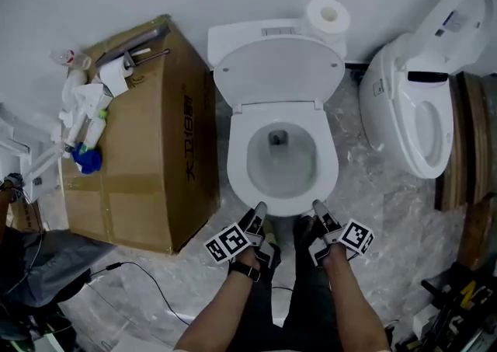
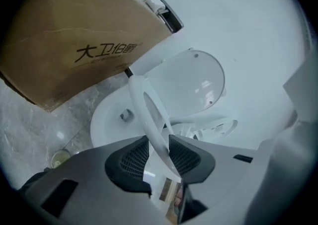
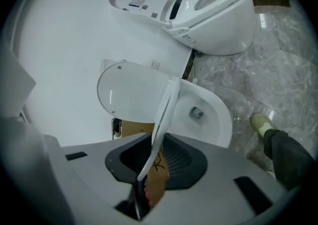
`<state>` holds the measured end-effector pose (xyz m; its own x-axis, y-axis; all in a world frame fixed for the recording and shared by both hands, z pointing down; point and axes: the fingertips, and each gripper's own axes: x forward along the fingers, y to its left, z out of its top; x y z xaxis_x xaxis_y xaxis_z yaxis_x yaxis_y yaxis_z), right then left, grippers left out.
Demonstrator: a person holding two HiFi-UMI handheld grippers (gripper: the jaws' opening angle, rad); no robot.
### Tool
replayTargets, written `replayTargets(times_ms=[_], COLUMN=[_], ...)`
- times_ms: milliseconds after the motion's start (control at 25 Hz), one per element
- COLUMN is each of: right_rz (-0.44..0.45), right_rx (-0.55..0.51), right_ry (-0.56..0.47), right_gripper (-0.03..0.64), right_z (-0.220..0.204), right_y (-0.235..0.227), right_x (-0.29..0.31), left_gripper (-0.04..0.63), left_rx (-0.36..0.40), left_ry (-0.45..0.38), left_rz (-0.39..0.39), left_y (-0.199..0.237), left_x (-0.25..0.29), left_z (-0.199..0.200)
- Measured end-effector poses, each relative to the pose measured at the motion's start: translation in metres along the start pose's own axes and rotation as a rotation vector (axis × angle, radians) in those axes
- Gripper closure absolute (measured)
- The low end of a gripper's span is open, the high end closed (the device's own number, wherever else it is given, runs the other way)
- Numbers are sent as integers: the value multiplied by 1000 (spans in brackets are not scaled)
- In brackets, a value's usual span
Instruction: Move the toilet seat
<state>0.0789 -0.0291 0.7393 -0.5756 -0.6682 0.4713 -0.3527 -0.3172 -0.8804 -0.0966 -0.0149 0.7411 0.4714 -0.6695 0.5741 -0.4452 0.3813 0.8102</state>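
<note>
A white toilet stands against the wall with its lid (image 1: 279, 71) raised. The toilet seat (image 1: 235, 164) rings the bowl (image 1: 281, 164). My left gripper (image 1: 260, 210) and right gripper (image 1: 318, 207) both sit at the seat's front edge, one on each side. In the left gripper view the seat (image 2: 151, 114) runs edge-on between the pads of the left gripper (image 2: 159, 157), lifted off the bowl (image 2: 107, 119). In the right gripper view the seat (image 3: 164, 114) passes the same way through the right gripper (image 3: 154, 162), with the lid (image 3: 129, 92) behind it.
A cardboard box (image 1: 147, 148) with bottles and clutter on top stands close on the toilet's left. A paper roll (image 1: 326, 16) sits on the tank. A second toilet (image 1: 423, 86) and wooden boards (image 1: 466, 141) are at the right. Cables (image 1: 140, 273) lie on the marble floor.
</note>
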Motion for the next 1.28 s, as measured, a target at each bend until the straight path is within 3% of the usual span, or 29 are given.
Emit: replayTargets(times_ms=[520,960,1280], right_rz=[98,201,287], right_rx=[-13,-106,-185], right_ry=[-14,40,70], right_gripper=[533,515,506], right_z=[44,88,116], right_y=[105,175,222], right_x=[4,27,48], left_gripper=[466,446,426], left_rx=[-12,26,39], left_ry=[-85,-161,-214], left_rz=[-120,-194,-291], left_y=[-100,-168,-206], left_x=[-11,1,15], left_z=[60,112,149])
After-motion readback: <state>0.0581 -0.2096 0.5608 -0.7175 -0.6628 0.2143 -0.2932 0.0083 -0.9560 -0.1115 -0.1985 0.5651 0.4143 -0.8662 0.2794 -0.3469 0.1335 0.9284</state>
